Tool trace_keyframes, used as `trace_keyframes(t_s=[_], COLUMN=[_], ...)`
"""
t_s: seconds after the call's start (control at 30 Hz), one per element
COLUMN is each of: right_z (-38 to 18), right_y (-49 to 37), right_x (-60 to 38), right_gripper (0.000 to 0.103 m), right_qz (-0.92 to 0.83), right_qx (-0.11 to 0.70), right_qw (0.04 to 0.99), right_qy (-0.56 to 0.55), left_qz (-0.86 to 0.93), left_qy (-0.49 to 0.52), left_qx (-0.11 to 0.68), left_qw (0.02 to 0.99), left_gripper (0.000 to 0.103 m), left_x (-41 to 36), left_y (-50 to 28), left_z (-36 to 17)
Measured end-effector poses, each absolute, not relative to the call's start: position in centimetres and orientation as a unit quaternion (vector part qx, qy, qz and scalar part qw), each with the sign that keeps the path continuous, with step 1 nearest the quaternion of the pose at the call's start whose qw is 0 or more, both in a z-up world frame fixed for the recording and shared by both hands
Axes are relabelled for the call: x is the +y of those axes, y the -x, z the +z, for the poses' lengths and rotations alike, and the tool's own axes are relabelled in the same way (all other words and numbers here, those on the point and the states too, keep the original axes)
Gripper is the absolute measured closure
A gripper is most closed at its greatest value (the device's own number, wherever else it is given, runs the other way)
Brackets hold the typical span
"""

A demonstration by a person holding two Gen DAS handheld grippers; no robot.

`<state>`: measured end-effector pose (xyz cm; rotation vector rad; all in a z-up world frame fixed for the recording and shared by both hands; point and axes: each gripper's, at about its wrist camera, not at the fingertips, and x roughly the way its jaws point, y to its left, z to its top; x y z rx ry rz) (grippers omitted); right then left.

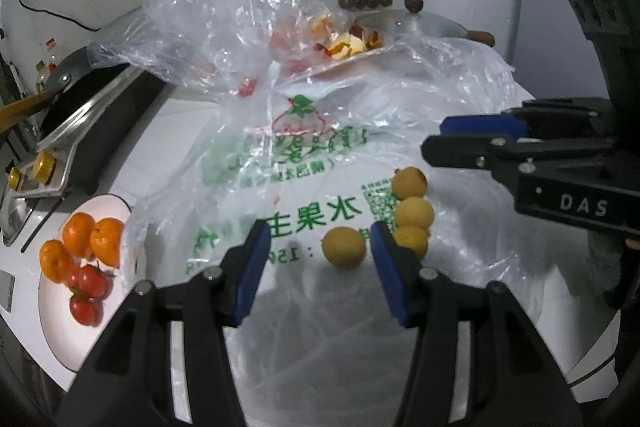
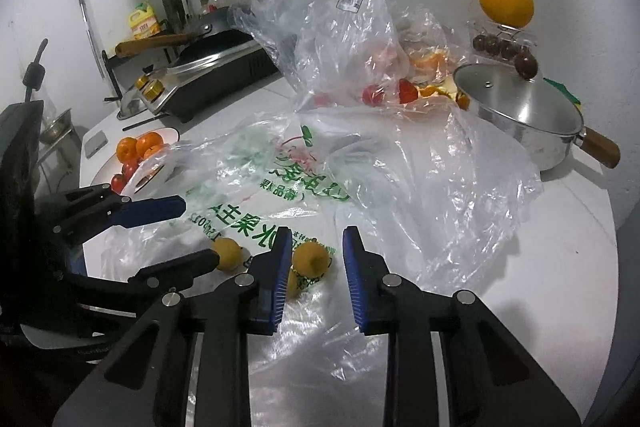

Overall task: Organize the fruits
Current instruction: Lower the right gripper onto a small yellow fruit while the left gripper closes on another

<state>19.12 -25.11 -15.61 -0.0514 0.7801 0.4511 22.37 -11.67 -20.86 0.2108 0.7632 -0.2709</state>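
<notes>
Four small matte yellow fruits [image 1: 414,213] lie on the printed bag [image 1: 280,187] of thin, wrinkled film, possibly under a layer of it. From the right wrist only three can be made out, one half hidden behind a pad. The left gripper [image 1: 319,231] hangs over the bag's near edge with its jaws apart and a fruit just beyond them. The right gripper [image 2: 318,233] is drawn in to a narrow gap and pinches nothing. Left of the bag, the plate [image 1: 52,327] is partly veiled. Behind the bag, the steel pot [image 2: 528,115] shows whole only from the right wrist.
</notes>
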Motion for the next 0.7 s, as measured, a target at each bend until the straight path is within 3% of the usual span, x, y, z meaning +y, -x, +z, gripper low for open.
trace_keyframes(t_s=[0.57,0.63,0.7], right_z=[-17.6,-17.7,-17.8], right_y=[-21.1,-21.2,-21.2], right_x=[-24.1,-24.0,-23.7], right_gripper=[0.080,0.080,0.080], right_qz=[0.217,0.221,0.223], right_qx=[0.419,0.424,0.427], right_qw=[0.881,0.878,0.876], right_qy=[0.020,0.018,0.022], left_qz=[-0.160,-0.162,-0.165], left_qy=[-0.096,-0.098,-0.100], left_qx=[0.395,0.397,0.399], left_qw=[0.900,0.898,0.896], left_gripper=[0.059,0.070,0.071], left_x=[-11.9,-12.0,-12.2], left_y=[-23.7,-23.7,-23.7], left_z=[-22.5,-22.7,-22.9])
